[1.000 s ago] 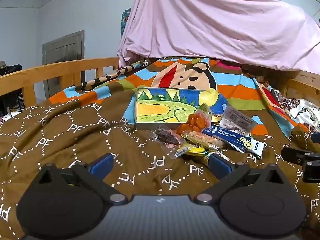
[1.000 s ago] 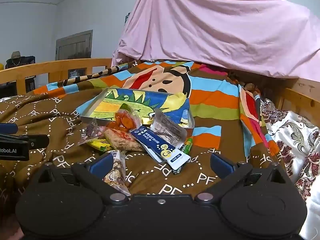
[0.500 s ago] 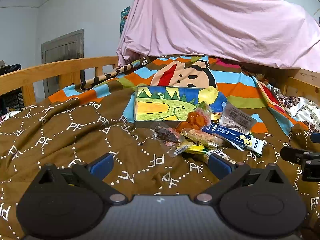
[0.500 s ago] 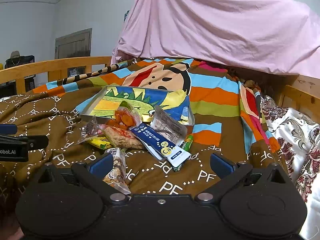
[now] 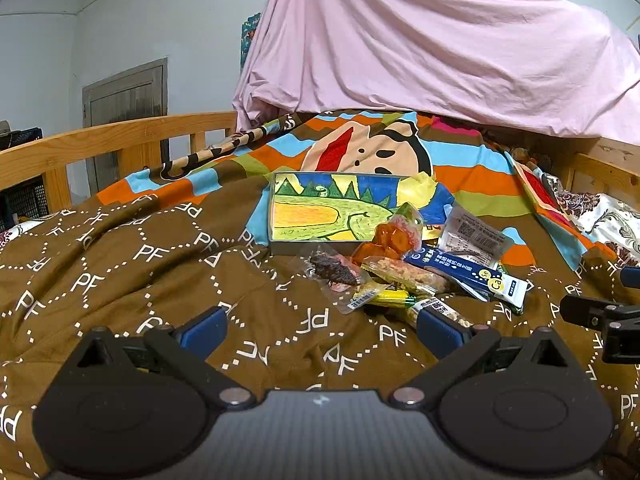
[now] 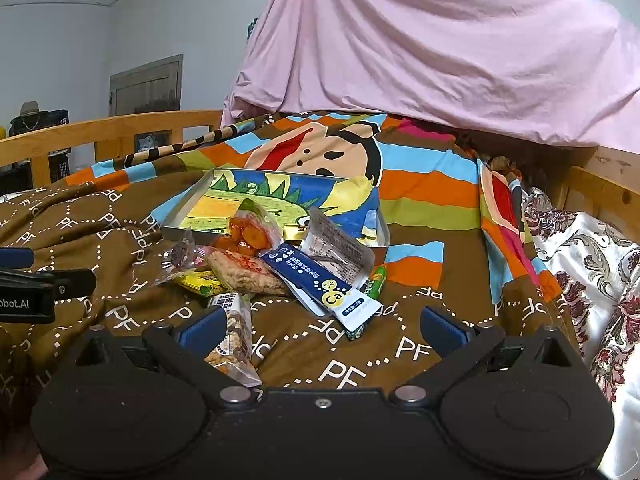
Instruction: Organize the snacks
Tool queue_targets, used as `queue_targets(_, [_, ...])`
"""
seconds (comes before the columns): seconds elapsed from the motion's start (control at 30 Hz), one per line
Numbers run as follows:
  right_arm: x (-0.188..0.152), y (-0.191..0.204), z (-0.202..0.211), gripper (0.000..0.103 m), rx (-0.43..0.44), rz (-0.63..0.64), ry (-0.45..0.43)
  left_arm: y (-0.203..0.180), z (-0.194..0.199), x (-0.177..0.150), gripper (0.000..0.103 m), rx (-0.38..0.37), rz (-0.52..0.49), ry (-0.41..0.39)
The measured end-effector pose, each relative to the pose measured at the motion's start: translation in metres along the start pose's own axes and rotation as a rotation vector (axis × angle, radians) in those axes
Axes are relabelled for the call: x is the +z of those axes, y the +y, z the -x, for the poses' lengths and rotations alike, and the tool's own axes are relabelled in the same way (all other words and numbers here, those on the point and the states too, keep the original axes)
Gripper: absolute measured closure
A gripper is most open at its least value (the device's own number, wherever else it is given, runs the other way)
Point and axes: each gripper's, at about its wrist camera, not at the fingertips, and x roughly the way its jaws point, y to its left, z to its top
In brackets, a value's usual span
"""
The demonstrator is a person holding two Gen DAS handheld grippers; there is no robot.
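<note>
A pile of snack packets lies on the brown blanket in front of a shallow tray [image 5: 280,216] [image 6: 182,216] with a colourful drawing inside. The pile holds a blue and white packet [image 5: 468,276] [image 6: 320,284], an orange snack bag [image 5: 394,236] [image 6: 250,230], a dark snack in clear wrap [image 5: 332,270], a grain bar [image 6: 246,272] and a nut bar [image 6: 234,328]. My left gripper [image 5: 320,326] is open, just short of the pile. My right gripper [image 6: 322,326] is open too, its left finger beside the nut bar. Neither holds anything.
A wooden bed rail [image 5: 112,140] runs along the left and another [image 6: 600,188] on the right. A pink sheet [image 5: 420,48] drapes over the far end. A floral cloth [image 6: 592,264] lies at the right. A door [image 5: 124,112] stands behind the rail.
Both grippers have drifted slightly back from and above the pile, so the snacks sit a little lower and farther in view. Nothing was picked up; the jaws stayed open.
</note>
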Motion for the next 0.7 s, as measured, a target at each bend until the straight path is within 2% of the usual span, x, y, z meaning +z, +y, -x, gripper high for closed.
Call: queue_targets(0.7, [-0.0023, -0.0008, -0.0052, 0.000, 0.001, -0.017, 0.042, -0.0004, -0.0005, -0.0027, 0.000, -0.001, -0.001, 0.009])
